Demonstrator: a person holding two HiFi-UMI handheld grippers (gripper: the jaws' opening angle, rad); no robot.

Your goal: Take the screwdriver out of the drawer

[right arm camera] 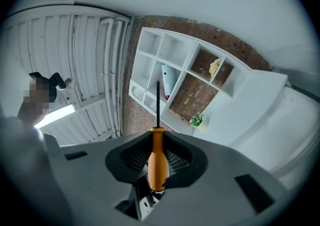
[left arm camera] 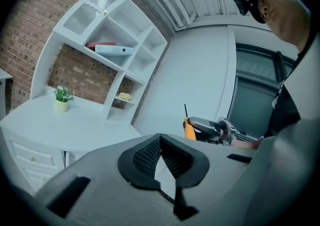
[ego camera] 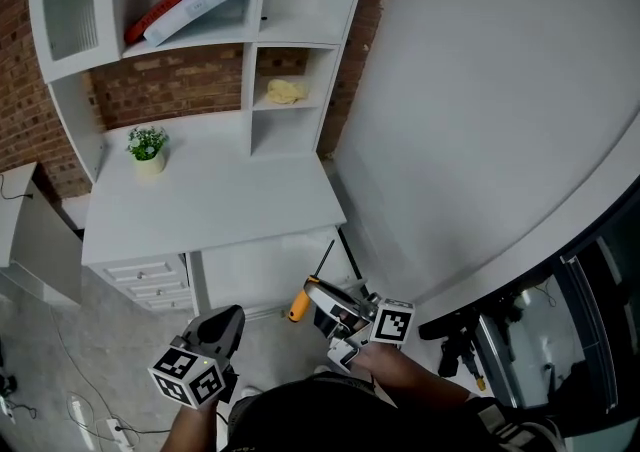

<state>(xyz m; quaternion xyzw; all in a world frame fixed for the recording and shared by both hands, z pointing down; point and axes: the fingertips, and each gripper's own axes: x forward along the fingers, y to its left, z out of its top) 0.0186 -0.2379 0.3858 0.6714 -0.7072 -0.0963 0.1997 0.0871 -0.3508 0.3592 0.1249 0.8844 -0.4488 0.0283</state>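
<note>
The screwdriver (ego camera: pixel 299 304) has an orange handle and a thin black shaft (ego camera: pixel 324 258). My right gripper (ego camera: pixel 314 292) is shut on the handle and holds it in the air in front of the white desk (ego camera: pixel 215 195). In the right gripper view the handle (right arm camera: pixel 157 160) sits between the jaws and the shaft (right arm camera: pixel 158 104) points away. My left gripper (ego camera: pixel 231 317) hangs lower left, shut with nothing in it; its pads (left arm camera: pixel 150 155) meet at the tips. The left gripper view shows the screwdriver (left arm camera: pixel 189 129) off to the right. The desk drawers (ego camera: pixel 148 278) look closed.
A small potted plant (ego camera: pixel 147 146) stands on the desk. The hutch above holds red and white binders (ego camera: pixel 190 0) and a yellow cloth (ego camera: pixel 285 92). A white wall (ego camera: pixel 480 120) runs along the right. Cables and a power strip (ego camera: pixel 95 422) lie on the floor at the left.
</note>
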